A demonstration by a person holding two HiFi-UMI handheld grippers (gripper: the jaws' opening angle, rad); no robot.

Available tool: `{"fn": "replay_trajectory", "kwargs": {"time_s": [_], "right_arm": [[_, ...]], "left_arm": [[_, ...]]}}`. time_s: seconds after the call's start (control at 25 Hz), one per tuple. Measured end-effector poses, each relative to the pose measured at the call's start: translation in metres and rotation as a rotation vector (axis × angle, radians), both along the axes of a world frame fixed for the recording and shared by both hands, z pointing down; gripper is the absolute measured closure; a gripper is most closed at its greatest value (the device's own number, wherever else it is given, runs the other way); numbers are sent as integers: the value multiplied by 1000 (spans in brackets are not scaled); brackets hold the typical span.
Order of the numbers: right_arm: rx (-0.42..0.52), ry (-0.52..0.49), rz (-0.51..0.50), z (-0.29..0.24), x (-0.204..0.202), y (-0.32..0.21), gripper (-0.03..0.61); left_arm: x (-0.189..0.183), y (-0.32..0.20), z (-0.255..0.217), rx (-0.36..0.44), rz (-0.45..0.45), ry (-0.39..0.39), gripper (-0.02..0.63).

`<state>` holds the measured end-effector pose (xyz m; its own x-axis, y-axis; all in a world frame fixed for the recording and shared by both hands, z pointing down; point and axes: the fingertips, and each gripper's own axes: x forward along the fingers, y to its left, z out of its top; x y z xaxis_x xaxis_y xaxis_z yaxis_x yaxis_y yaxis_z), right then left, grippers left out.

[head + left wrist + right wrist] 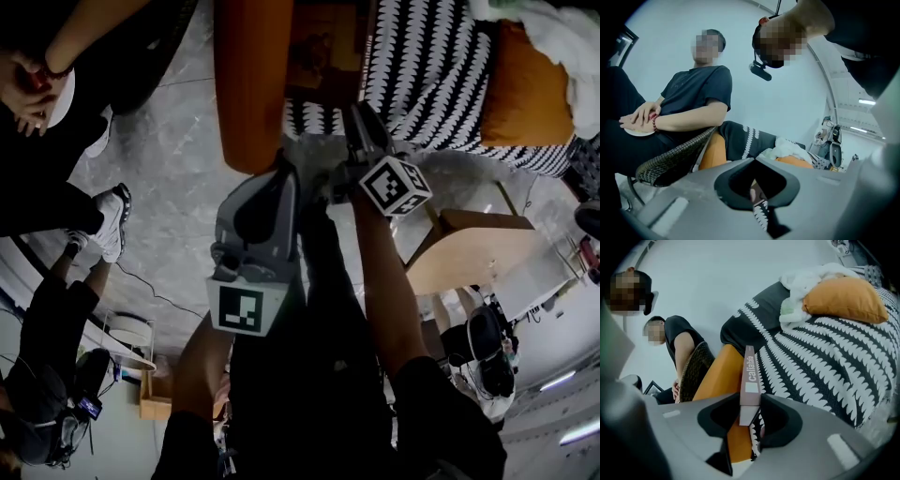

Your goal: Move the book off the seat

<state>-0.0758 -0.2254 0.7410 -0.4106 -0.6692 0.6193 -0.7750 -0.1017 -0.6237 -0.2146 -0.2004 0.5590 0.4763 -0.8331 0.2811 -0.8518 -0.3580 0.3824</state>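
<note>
The book (749,380), thin with a brown spine and white lettering, stands on edge between the orange armrest (717,376) and the black-and-white patterned seat (811,366). My right gripper (750,413) is shut on its lower end, the jaws against both faces. In the head view the book (323,42) shows as a brown slab by the armrest (253,75), with the right gripper (358,117) reaching up to it. My left gripper (284,173) hovers beside it over the floor, shut and holding nothing. In its own view the left gripper (757,197) points toward the sofa.
An orange cushion (843,298) and a white cloth (811,275) lie on the seat farther back. A wooden side table (469,248) stands right of my arms. A person (689,103) sits in a wicker chair (670,159) by the armrest; another person (47,375) stands at left.
</note>
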Motion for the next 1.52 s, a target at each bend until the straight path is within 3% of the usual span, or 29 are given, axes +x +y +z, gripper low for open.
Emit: {"fn": "replay_trajectory", "kwargs": {"time_s": [0.64,1.52], "right_arm": [[9,154,-49,-26,-2,11,431],[27,251,-77,-71,23,24,433]], "left_arm": [[-2,5,-7,-12,-23,-6,607],[10,9,-36,-33,-40,-24,607]]}}
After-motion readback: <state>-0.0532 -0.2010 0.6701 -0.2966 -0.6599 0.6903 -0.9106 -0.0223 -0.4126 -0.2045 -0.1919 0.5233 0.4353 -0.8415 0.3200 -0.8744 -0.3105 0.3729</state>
